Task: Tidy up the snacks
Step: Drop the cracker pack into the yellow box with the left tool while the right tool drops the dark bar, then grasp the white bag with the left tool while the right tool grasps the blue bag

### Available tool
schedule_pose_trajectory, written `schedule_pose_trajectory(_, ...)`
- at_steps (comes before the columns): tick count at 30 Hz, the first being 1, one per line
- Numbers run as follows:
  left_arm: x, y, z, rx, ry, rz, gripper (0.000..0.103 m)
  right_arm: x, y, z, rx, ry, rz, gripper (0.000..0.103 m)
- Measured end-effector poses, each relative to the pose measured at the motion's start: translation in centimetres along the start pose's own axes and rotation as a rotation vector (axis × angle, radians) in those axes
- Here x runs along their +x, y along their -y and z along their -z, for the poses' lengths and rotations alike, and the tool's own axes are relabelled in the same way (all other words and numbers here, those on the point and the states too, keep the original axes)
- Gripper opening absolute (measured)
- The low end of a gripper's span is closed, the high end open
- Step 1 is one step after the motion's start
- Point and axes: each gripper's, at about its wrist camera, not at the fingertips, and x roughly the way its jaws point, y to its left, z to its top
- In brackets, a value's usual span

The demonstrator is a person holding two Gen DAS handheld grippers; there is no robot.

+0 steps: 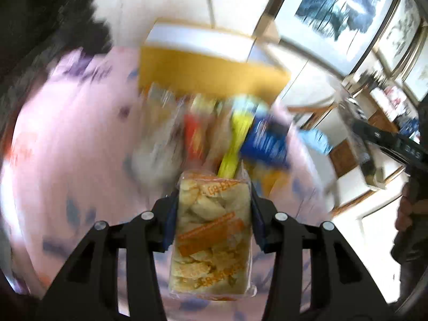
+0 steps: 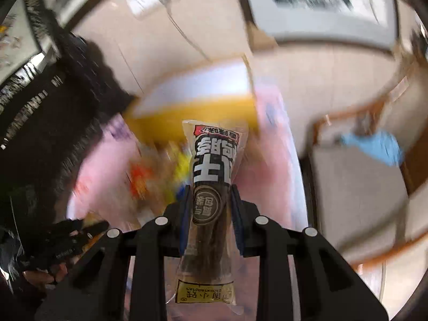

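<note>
So the left gripper [image 1: 214, 214] has its two blue-padded fingers [image 1: 171, 219] pressed against the sides of a clear cracker packet [image 1: 212, 235] with orange print, pale crunchy pieces showing through the wrap. Past it there's a heap of snack packets [image 1: 214, 133] lying on a pink tablecloth [image 1: 75, 139], all badly smeared, so I can only pick out red, yellow and blue wrappers. Behind the heap sits a yellow cardboard box [image 1: 208, 67] with a white inside. Framed pictures [image 1: 345, 8] hang on the wall at upper right, and the other gripper [image 1: 385, 139] pokes in from the right edge.
</note>
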Motion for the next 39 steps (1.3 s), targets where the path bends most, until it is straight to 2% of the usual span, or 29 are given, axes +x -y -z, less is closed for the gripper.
schedule_pose_trajectory(2, 0.7, 0.5, -4.1, 0.007, 0.074, -0.046, 0.046, 1.5, -0.6, -3.6, -0.014, 0.065, -0.034, 0.028)
schedule_pose_trajectory(3, 1.0, 0.8, -6.8, -0.006, 0.137, -0.06, 0.046, 3.1, -1.1, -6.2, -0.029, 0.095, -0.047, 0.028)
schedule_pose_trajectory(4, 1.2, 0.8, -8.9, -0.022, 0.184, -0.043, 0.046, 4.2, -1.5, -8.2, -0.039, 0.111, -0.067, 0.028)
schedule_pose_trajectory(6, 2.8, 0.7, -13.7, -0.029, 0.231, -0.071, 0.046, 7.3, -1.6, -12.4, -0.046, 0.124, -0.102, 0.028)
schedule_pose_trajectory(8, 5.1, 0.3, -17.4, -0.005, 0.236, -0.127, 0.046, 10.4, -1.3, -15.2, -0.046, 0.111, -0.095, 0.028)
schedule_pose_trajectory(11, 9.7, -1.2, -21.9, -0.005, 0.171, -0.167, 0.046, 15.5, -0.3, -18.1, -0.029, 0.054, -0.064, 0.028)
schedule_pose_trajectory(13, 12.5, -1.9, -23.6, 0.008, 0.123, -0.177, 0.05, 18.1, 0.3, -18.8, -0.043, 0.014, -0.067, 0.034)
schedule_pose_trajectory(14, 13.8, -2.3, -24.3, -0.002, 0.107, -0.217, 0.059, 19.1, 0.5, -19.0, -0.033, 0.002, -0.043, 0.056)
schedule_pose_trajectory(15, 14.3, -2.5, -24.4, -0.012, 0.099, -0.232, 0.082, 20.3, 0.8, -19.0, -0.021, -0.025, 0.004, 0.075)
schedule_pose_trajectory(16, 14.6, -2.6, -24.5, -0.016, 0.1, -0.242, 0.091, 20.9, 1.1, -18.9, -0.017, -0.043, 0.036, 0.076)
schedule_pose_trajectory(17, 14.4, -2.6, -24.0, -0.01, 0.112, -0.251, 0.094, 21.1, 1.0, -19.0, -0.018, -0.05, 0.046, 0.078)
schedule_pose_trajectory(19, 13.7, -2.2, -23.2, 0.027, 0.131, -0.276, 0.099, 20.4, 1.2, -18.1, -0.038, -0.064, 0.084, 0.098)
schedule_pose_trajectory(20, 13.3, -2.5, -22.8, 0.041, 0.127, -0.289, 0.099, 19.8, 1.3, -17.3, -0.043, -0.061, 0.101, 0.102)
schedule_pose_trajectory(21, 12.4, -2.8, -21.8, 0.075, 0.103, -0.283, 0.099, 18.7, 1.4, -16.4, -0.044, -0.061, 0.103, 0.102)
schedule_pose_trajectory(24, 9.4, -3.0, -18.5, 0.147, 0.084, -0.292, 0.099, 16.1, 1.9, -12.9, -0.037, -0.132, 0.098, 0.102)
schedule_pose_trajectory(26, 6.9, -3.3, -14.9, 0.172, 0.073, -0.293, 0.099, 14.7, 2.0, -10.6, -0.036, -0.16, 0.105, 0.102)
schedule_pose_trajectory(29, 5.4, -3.7, -10.6, 0.208, 0.003, -0.293, 0.099, 13.8, 2.2, -6.1, -0.013, -0.222, 0.12, 0.102)
schedule_pose_trajectory(31, 5.5, -3.9, -7.2, 0.267, -0.066, -0.332, 0.099, 14.3, 2.3, -3.2, -0.003, -0.273, 0.13, 0.102)
schedule_pose_trajectory(33, 6.1, -4.1, -4.8, 0.316, -0.101, -0.329, 0.099, 15.1, 2.4, -0.8, 0.012, -0.297, 0.131, 0.102)
schedule_pose_trajectory(35, 7.0, -4.2, -2.8, 0.341, -0.139, -0.333, 0.099, 16.1, 2.9, 0.6, 0.058, -0.317, 0.089, 0.102)
schedule_pose_trajectory(38, 8.5, -5.1, -1.7, 0.321, -0.111, -0.321, 0.099, 17.0, 3.0, 1.8, 0.12, -0.294, 0.064, 0.102)
schedule_pose_trajectory(39, 9.3, -5.5, -1.7, 0.29, -0.102, -0.283, 0.099, 17.3, 2.8, 1.9, 0.128, -0.282, 0.051, 0.102)
